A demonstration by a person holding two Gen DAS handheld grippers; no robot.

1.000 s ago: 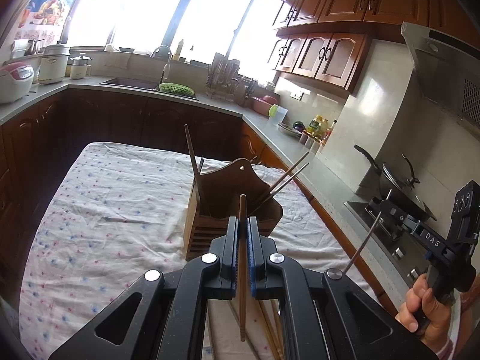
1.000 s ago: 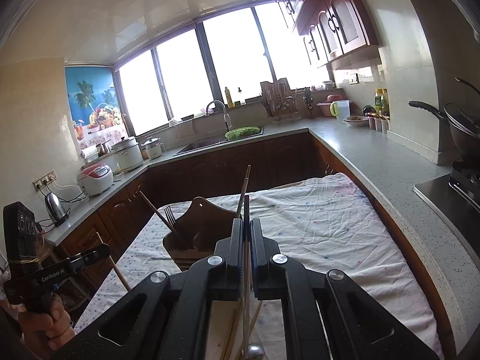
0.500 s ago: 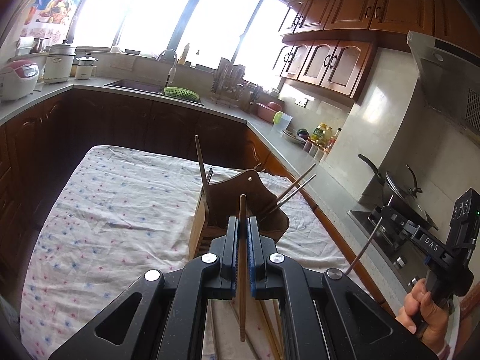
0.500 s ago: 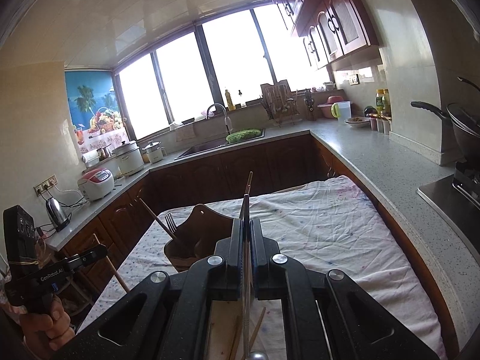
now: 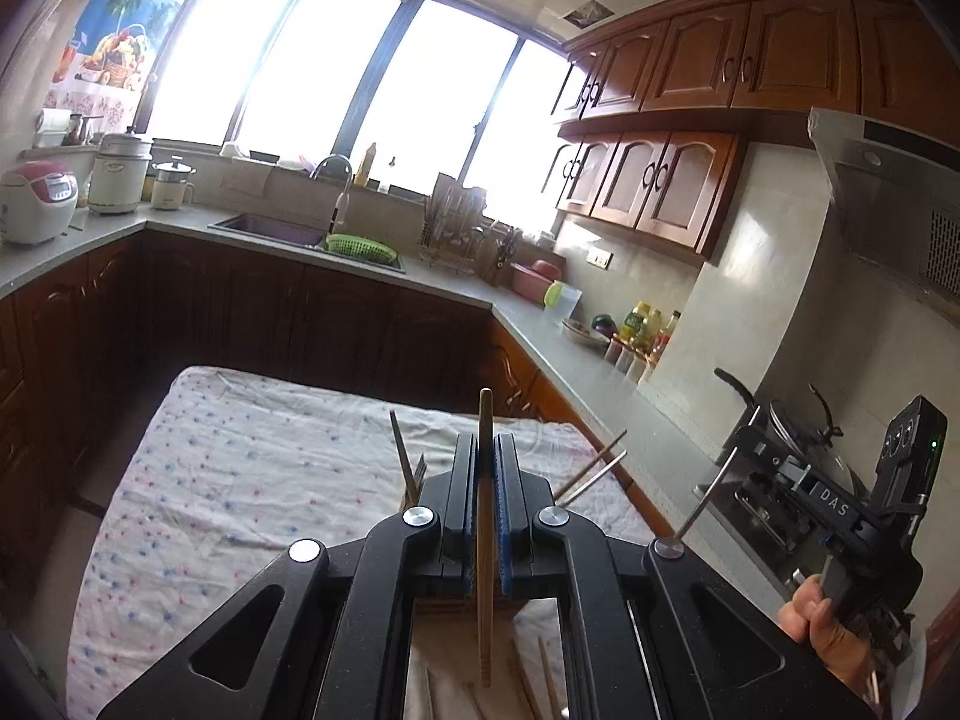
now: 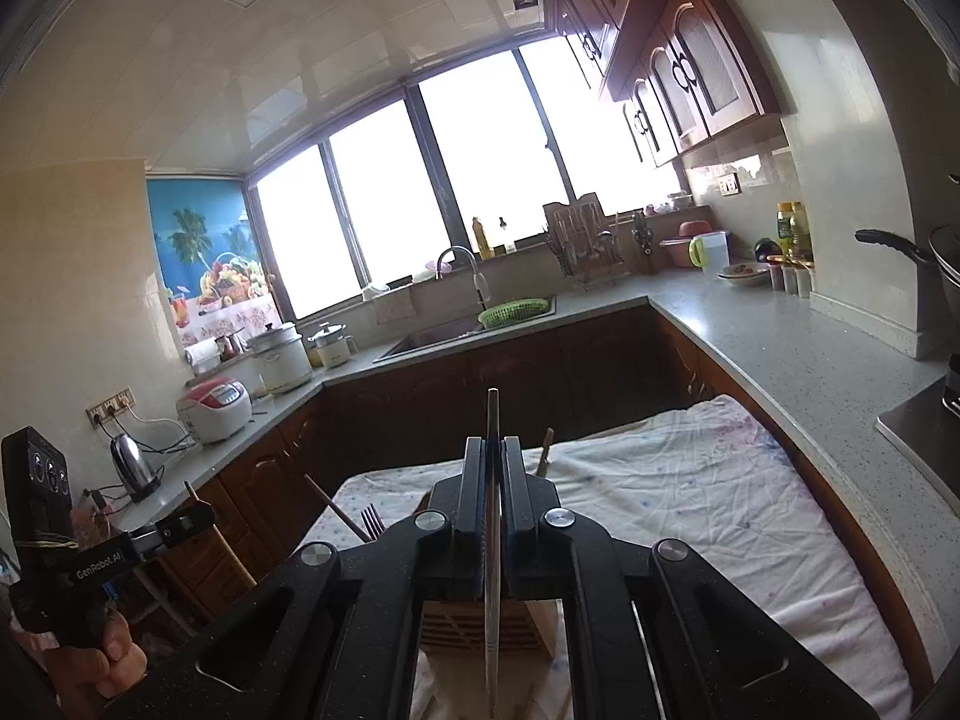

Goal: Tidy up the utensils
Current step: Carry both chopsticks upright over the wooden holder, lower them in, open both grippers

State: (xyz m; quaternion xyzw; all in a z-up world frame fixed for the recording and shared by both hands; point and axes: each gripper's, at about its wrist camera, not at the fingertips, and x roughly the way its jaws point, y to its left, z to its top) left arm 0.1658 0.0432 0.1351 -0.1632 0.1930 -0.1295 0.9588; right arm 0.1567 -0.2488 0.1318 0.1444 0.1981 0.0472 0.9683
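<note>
Both grippers are clamped: left gripper on a wooden chopstick, right gripper on a metal utensil handle; either thin stick could pivot and miss the holder at lower centre.

Two readable marks. White letters "DAS" on the black body of the right tool, seen from the left wrist view, to the right of the stove pan. White lettering "GenRobot.AI" on the black body of the left tool, seen from the right wrist view, below the kettle. Bottle labels too small to read.
</note>
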